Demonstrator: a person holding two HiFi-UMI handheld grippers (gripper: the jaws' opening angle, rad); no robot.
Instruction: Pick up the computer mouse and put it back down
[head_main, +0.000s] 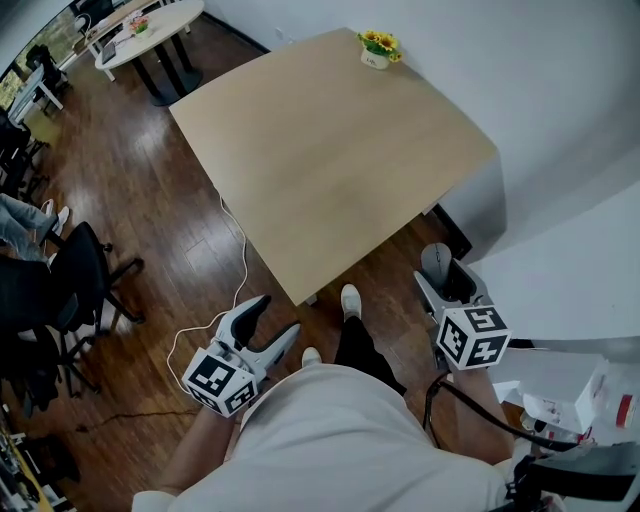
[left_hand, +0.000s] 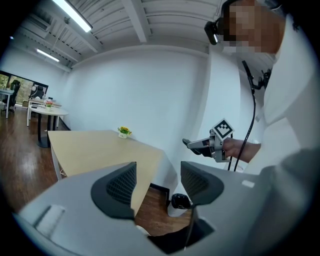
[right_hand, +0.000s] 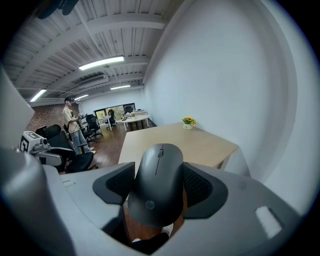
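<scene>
A dark grey computer mouse (right_hand: 157, 182) sits clamped between the jaws of my right gripper (right_hand: 159, 184), held in the air short of the near corner of the light wooden table (head_main: 330, 150). In the head view that mouse (head_main: 436, 262) shows at the tip of my right gripper (head_main: 445, 285), low on the right beside the table's near right edge. My left gripper (head_main: 268, 322) hangs open and empty over the wood floor, below the table's near corner. In the left gripper view the left gripper (left_hand: 157, 184) holds nothing, and the right gripper (left_hand: 192, 144) appears across from it.
A small pot of yellow flowers (head_main: 378, 48) stands at the table's far corner. A white cable (head_main: 235, 270) trails across the dark wood floor. Black office chairs (head_main: 70, 290) stand at the left. A white round table (head_main: 150, 25) is farther back. A white wall (head_main: 560, 110) runs along the right.
</scene>
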